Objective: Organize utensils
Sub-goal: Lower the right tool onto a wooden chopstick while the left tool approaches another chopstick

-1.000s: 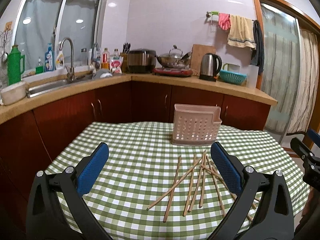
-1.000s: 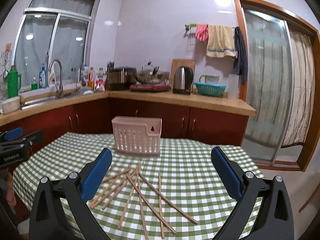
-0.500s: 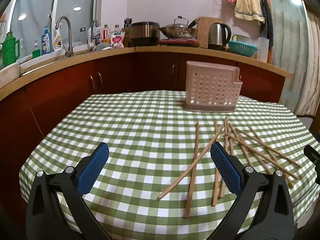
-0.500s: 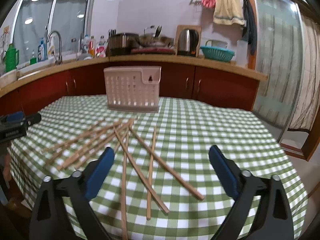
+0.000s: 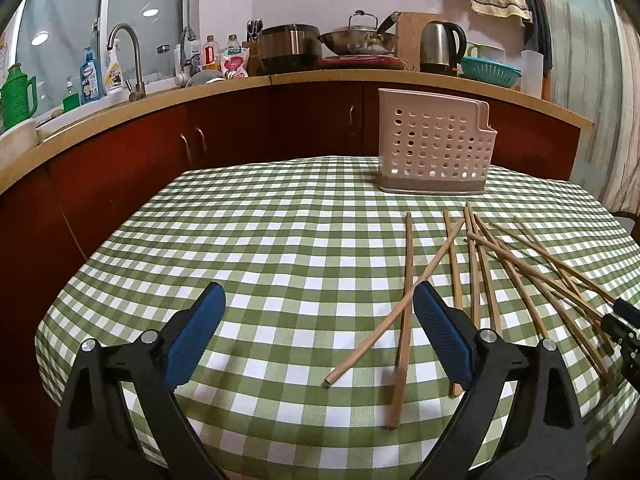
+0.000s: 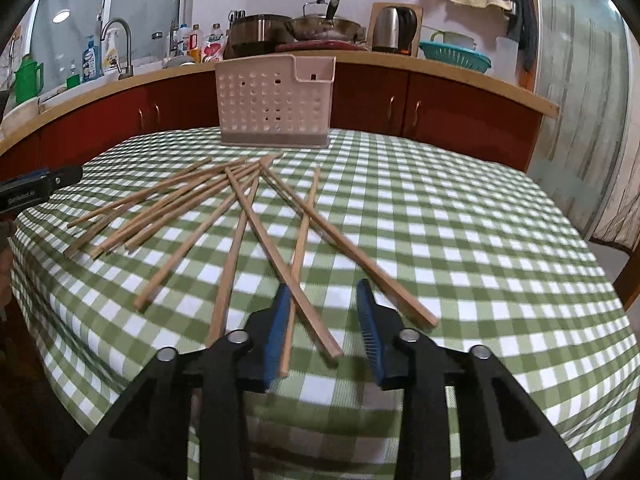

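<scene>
Left wrist view: the left gripper (image 5: 318, 322), jaws wide and narrowing slightly on nothing, is hovering before the holder (image 5: 434, 148), chopsticks (image 5: 476, 268) scattered between. Right wrist view: the right gripper (image 6: 324, 312) is closing around near chopstick ends; probably light, stiff, slippery sticks.

Left claw (image 6: 40, 188) cut by frame edge – right claw (image 5: 624, 332) likewise; holder (image 6: 276, 100) interior hidden.

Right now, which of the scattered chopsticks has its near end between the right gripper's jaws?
The chopstick running diagonally from the fan's centre: its near end lies between the closing right gripper jaws, not yet pinched. The rest end outside them.
</scene>
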Available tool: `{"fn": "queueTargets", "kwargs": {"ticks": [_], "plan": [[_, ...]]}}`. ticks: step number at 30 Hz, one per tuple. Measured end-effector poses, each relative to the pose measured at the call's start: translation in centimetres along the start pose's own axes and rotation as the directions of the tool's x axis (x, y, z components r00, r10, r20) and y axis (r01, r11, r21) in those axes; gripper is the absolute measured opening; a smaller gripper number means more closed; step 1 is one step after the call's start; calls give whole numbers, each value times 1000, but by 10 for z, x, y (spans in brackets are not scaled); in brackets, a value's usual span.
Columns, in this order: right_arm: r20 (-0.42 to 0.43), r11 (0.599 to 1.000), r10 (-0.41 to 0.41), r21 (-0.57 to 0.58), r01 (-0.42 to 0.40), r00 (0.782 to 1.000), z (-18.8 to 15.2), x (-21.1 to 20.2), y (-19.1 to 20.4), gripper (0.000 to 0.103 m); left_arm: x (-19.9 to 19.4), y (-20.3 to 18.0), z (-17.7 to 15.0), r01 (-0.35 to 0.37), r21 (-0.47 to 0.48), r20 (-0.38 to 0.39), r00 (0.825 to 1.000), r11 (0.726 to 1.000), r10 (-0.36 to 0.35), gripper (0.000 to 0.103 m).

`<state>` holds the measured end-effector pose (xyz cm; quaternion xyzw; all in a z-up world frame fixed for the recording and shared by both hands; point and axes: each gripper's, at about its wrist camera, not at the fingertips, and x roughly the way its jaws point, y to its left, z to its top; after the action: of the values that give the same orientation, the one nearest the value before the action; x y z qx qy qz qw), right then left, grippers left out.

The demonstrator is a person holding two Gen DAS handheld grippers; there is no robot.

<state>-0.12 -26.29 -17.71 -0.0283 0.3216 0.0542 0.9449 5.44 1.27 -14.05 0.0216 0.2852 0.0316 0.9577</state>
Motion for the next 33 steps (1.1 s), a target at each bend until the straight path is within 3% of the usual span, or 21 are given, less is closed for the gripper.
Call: {"fn": "queueTargets", "kwargs": {"ticks": [6,23,27,33], "plan": [[11,1000,24,0,-24,1000,-4,1,-1,17,2,0,-1,4,-1,-7,1000,1000,-4,92],[23,999,53,-12,-53,998,-7,-8,0,17,4,2,-2,17,-19,-21,1000,1000,-18,92],[24,998,64,-8,-63,998,-9,-9,0,23,4,1,-2,21,-19,-20,1000,1000,-21,92],[2,997,75,-24,-75,997,-11,-9,4,23,4,0,-3,24,-22,-25,999,999,-25,92]]}}
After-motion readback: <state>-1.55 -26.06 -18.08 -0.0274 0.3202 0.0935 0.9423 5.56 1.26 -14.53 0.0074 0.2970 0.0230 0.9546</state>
